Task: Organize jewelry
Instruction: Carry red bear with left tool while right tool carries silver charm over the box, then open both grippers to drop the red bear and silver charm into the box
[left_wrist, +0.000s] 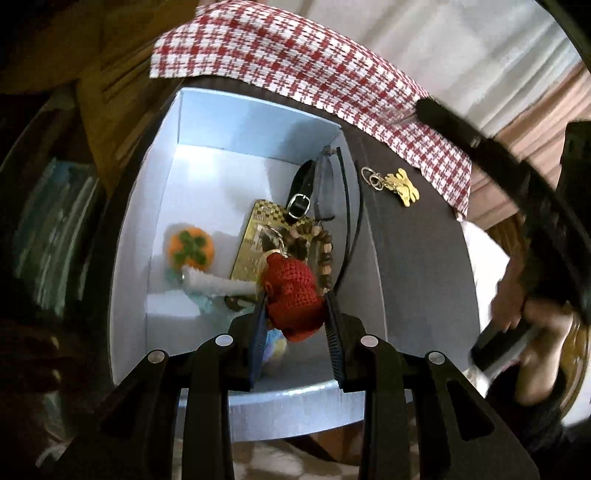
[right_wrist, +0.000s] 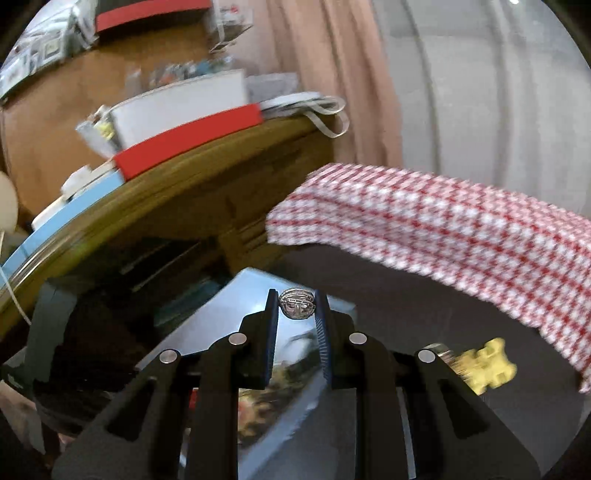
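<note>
Left hand-held gripper (left_wrist: 295, 295) angled down over box (left_wrist: 258, 122), clamping red crochet charm (left_wrist: 291, 291); right hand-held gripper (right_wrist: 296, 295) pinching silver ring (right_wrist: 296, 303).

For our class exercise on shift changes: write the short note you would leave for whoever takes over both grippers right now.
Left gripper: shut on the red crocheted charm, over the white box.
Right gripper: shut on a small silver ball, above the box's near edge.
In the box: orange crocheted charm, gold card, wooden bead bracelet, black strap with buckle.
Left on the dark table: yellow keyring charm, beside the checked cloth.
To do, probably: release both held pieces in the box, then fetch the yellow charm.
</note>
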